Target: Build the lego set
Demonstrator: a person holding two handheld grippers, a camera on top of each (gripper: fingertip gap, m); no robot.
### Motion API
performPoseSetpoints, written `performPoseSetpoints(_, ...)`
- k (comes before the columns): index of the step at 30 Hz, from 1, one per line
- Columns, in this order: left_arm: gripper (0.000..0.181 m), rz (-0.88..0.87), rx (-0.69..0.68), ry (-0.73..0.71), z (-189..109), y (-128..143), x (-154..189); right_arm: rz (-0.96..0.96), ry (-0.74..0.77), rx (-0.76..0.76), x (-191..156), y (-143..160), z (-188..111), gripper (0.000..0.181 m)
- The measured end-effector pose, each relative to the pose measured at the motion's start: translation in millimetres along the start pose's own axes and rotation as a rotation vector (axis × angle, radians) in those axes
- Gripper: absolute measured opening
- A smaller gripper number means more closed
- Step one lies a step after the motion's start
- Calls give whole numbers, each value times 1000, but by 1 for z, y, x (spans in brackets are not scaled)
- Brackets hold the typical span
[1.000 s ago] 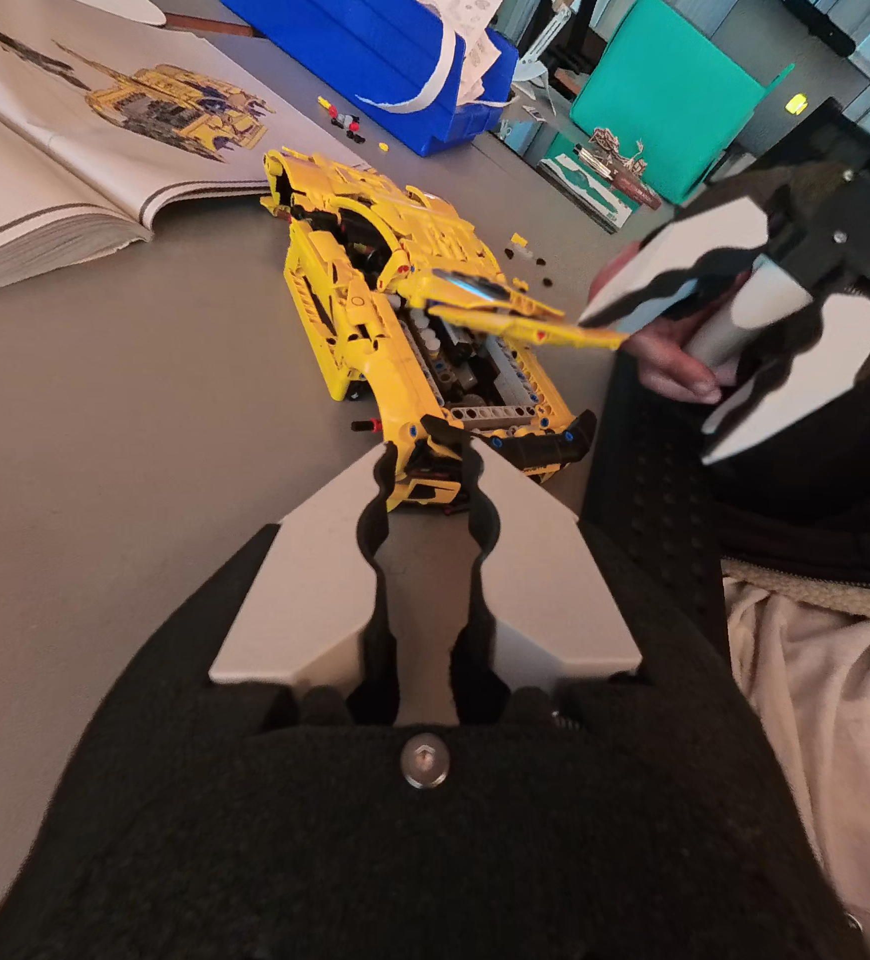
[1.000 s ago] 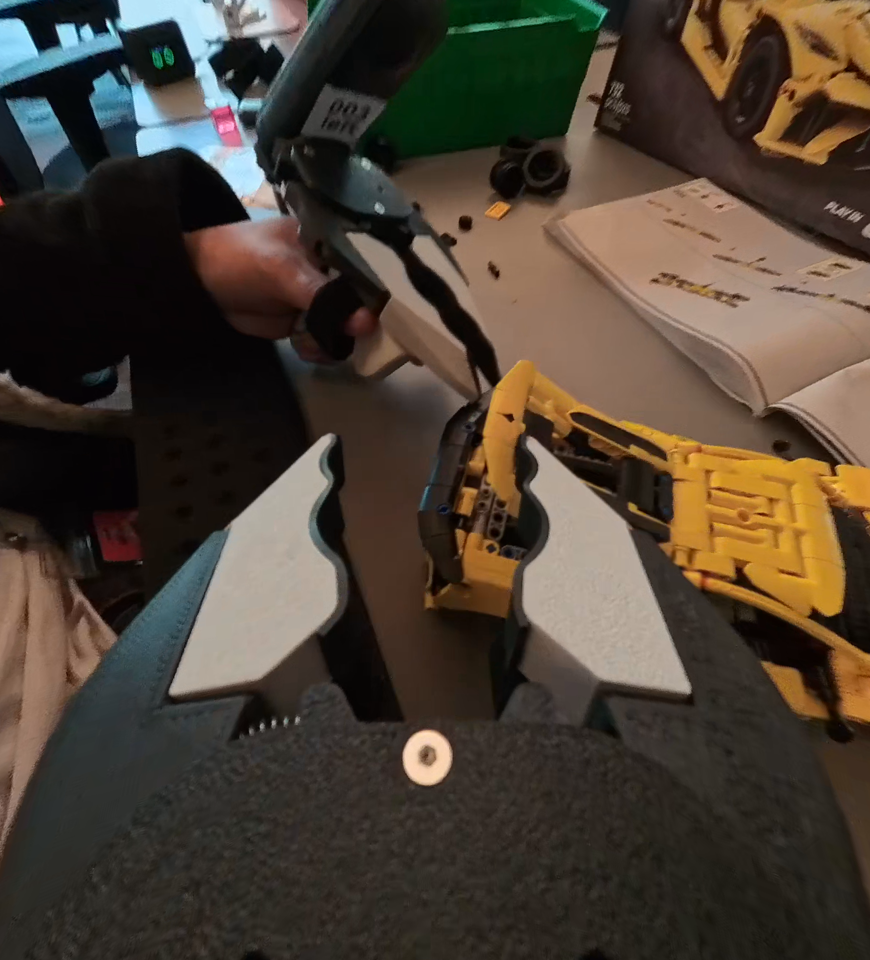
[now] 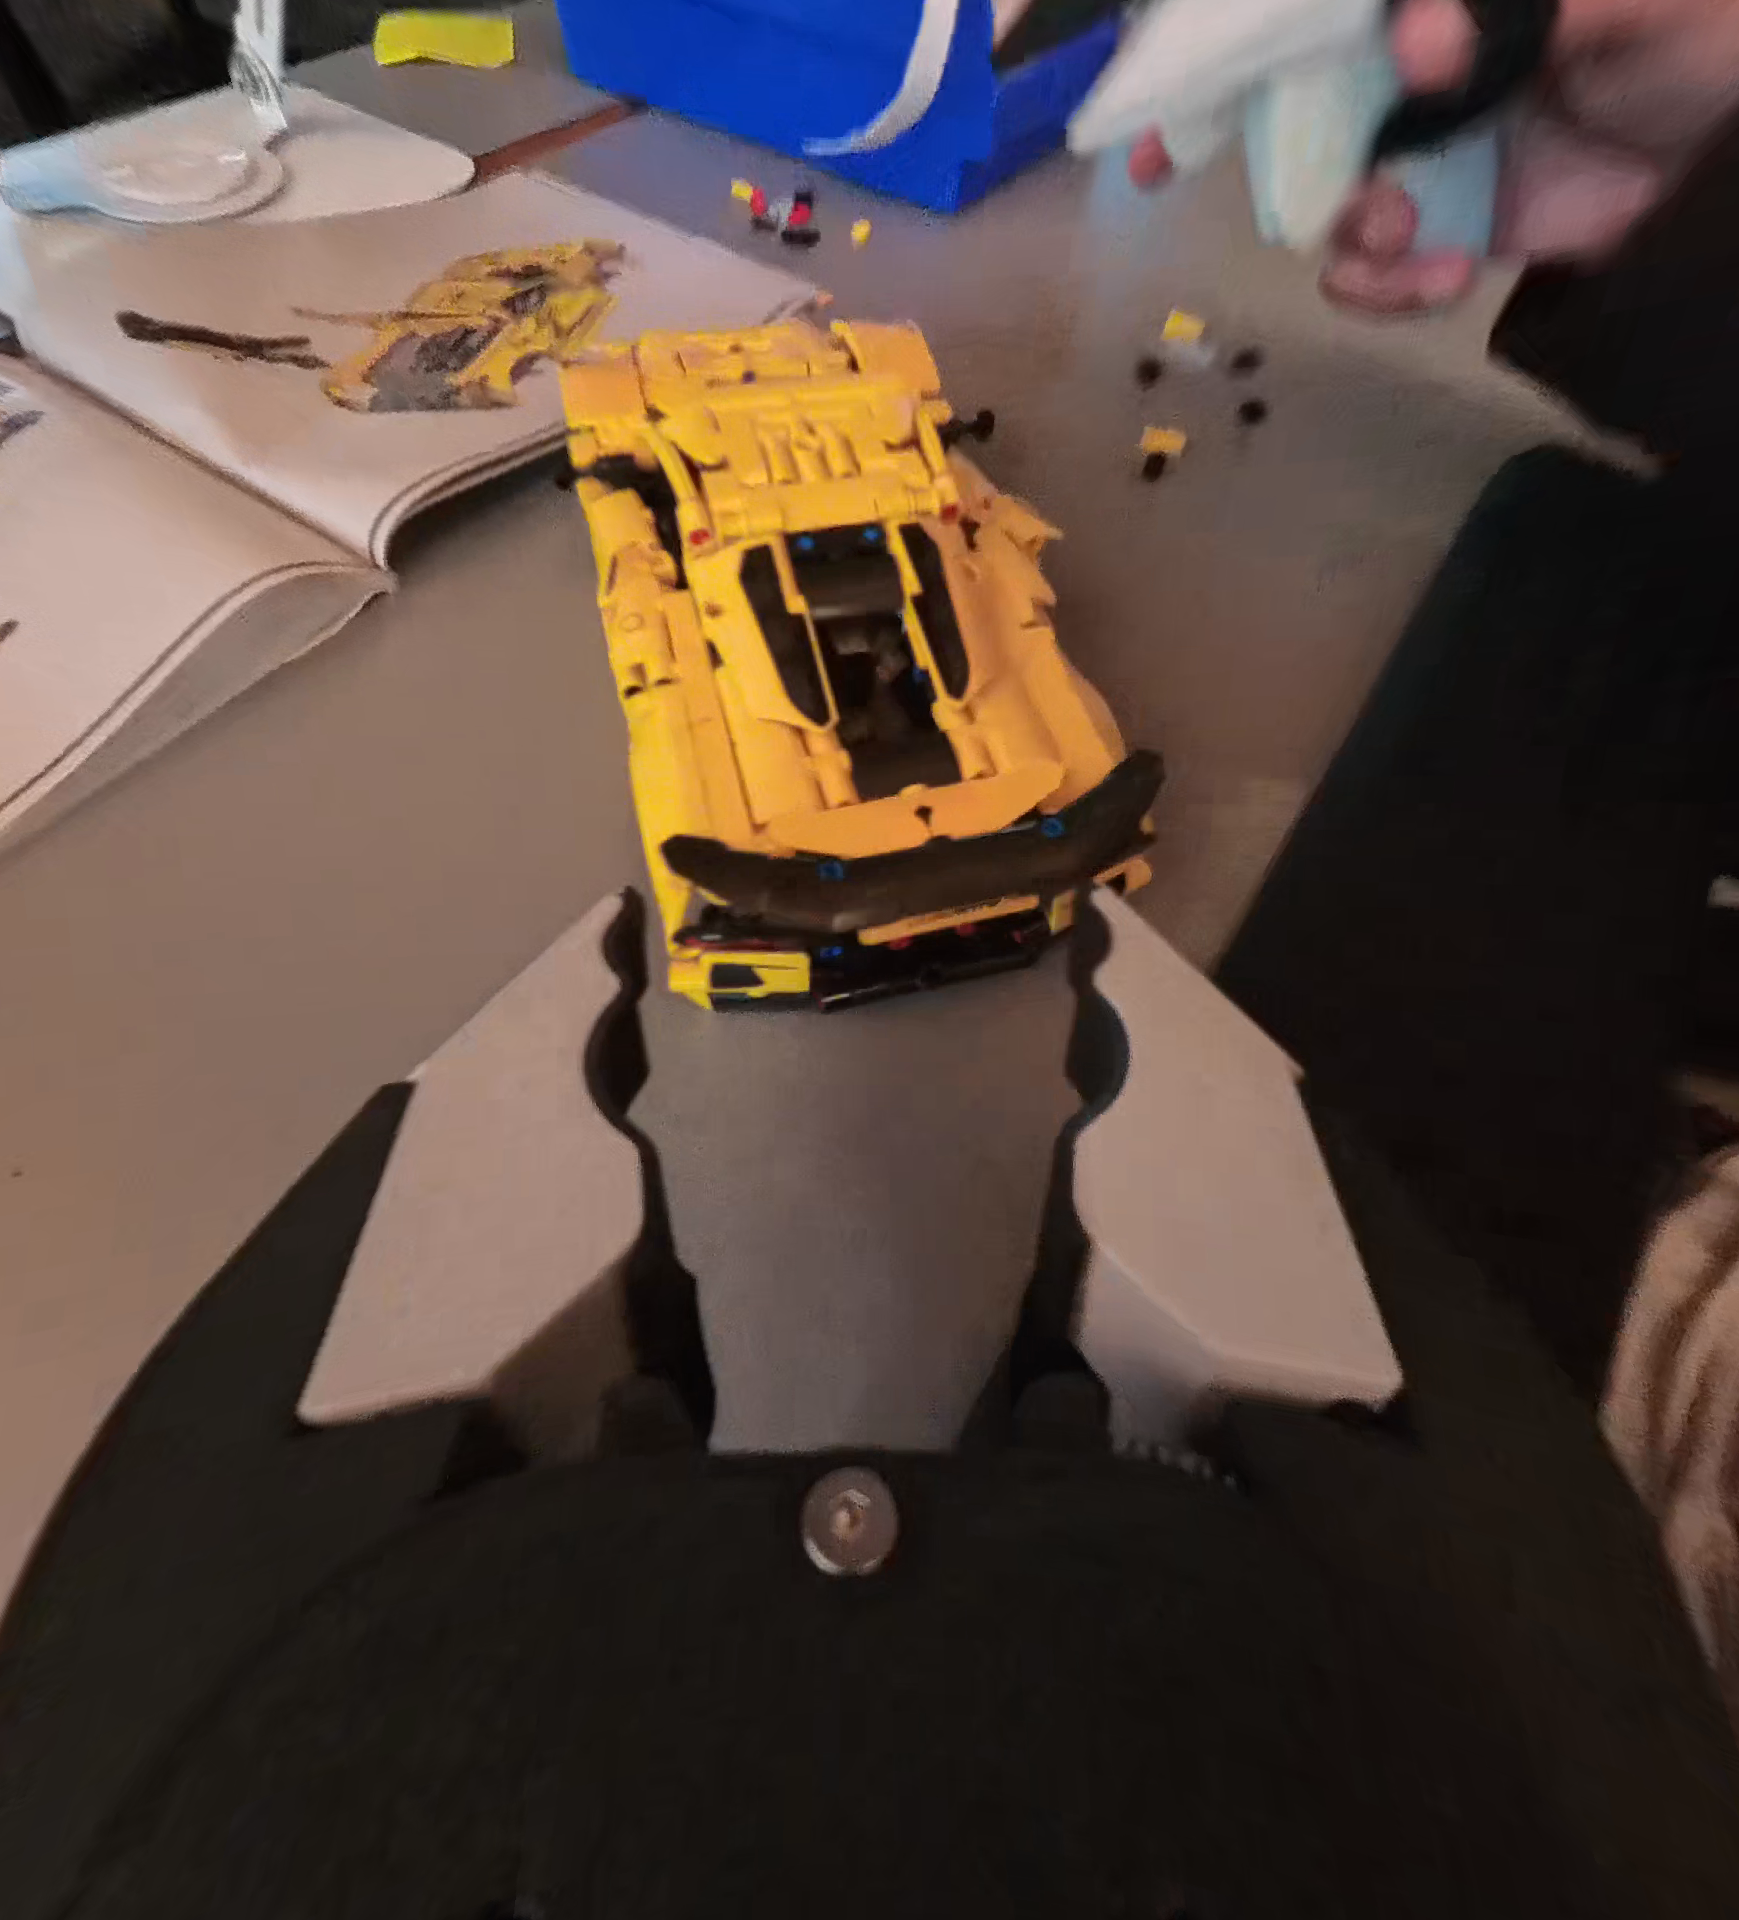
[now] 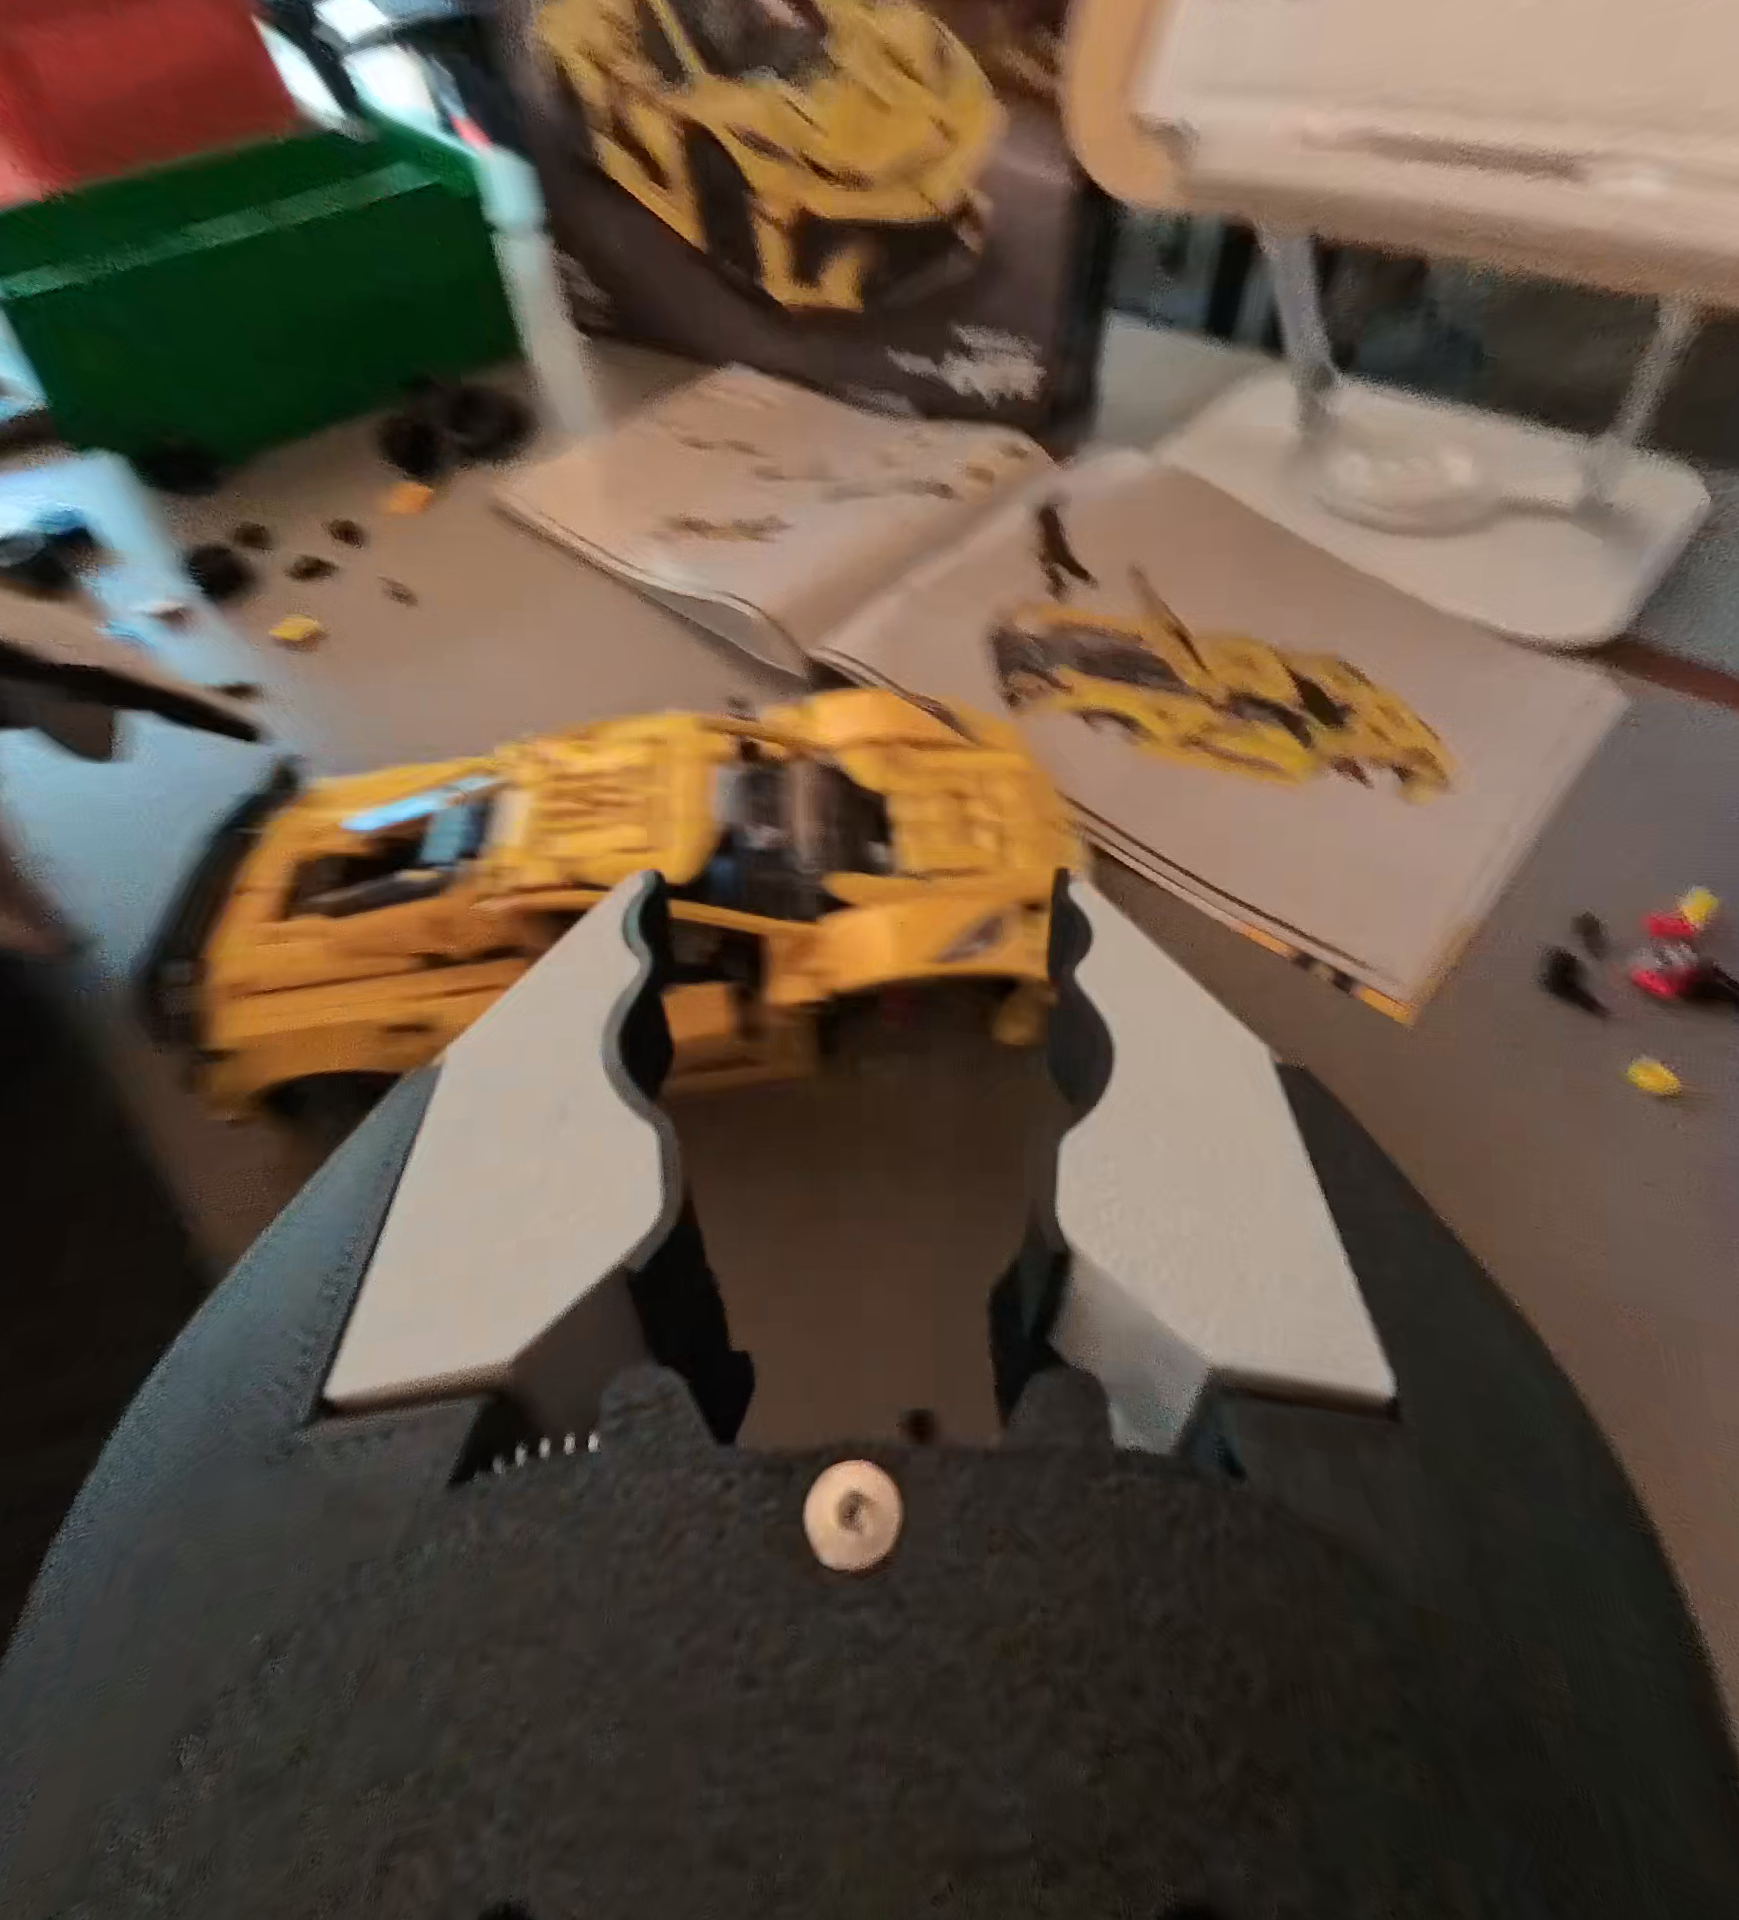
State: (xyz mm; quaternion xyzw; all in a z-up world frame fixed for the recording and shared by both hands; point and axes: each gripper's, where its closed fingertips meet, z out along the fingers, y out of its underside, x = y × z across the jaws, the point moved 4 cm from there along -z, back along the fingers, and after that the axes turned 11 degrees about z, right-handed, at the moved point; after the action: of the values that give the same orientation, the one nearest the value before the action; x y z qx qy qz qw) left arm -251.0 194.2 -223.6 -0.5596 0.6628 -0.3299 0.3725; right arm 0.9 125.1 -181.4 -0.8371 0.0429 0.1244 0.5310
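Note:
A yellow lego car [image 3: 844, 644] with a black rear wing stands upright on the grey table [image 3: 325, 987], its rear toward my left gripper [image 3: 860, 914]. That gripper is open and empty, just behind the car's rear. In the right wrist view the car [image 4: 584, 883] shows side-on and blurred. My right gripper [image 4: 854, 904] is open and empty, held above the table beside the car. The right gripper also shows blurred at the top right of the left wrist view [image 3: 1291, 114], held by a hand.
An open instruction book [image 3: 221, 447] lies left of the car. A blue bin [image 3: 792, 94] stands behind it. Small loose pieces [image 3: 1187, 395] lie to the right. In the right wrist view are a green bin [image 4: 241, 281], the set's box [image 4: 803, 187], a white lamp base [image 4: 1416, 520] and red pieces [image 4: 1675, 956].
The car now stands upright where it lay on its side. My left gripper has opened and let go of its rear. My right gripper has pulled back and up, away from the car.

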Motion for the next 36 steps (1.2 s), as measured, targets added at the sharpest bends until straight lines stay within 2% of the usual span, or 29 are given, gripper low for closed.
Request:
performPoseSetpoints(2,96,7,-92,-54,13,2,5,43,43,-72,38,3,18,79)
performPoseSetpoints(4,108,-18,-140,-40,24,4,13,126,-30,-122,55,6,38,82)
performPoseSetpoints(7,113,-62,-208,-26,30,10,14,304,-238,-226,52,14,59,90)
performPoseSetpoints(10,112,-67,-233,-3,31,15,11,331,-285,-304,48,25,68,96)
performPoseSetpoints(12,111,-43,-264,11,31,20,5,333,-342,-335,38,31,67,94)
performPoseSetpoints(17,104,25,-320,-14,22,31,-31,332,-345,-356,29,36,55,99)
performPoseSetpoints(27,103,53,-419,-96,15,40,-109,405,-297,-340,1,48,37,106)
performPoseSetpoints(36,92,65,-497,-155,20,44,-182,403,-328,-414,-36,57,38,105)
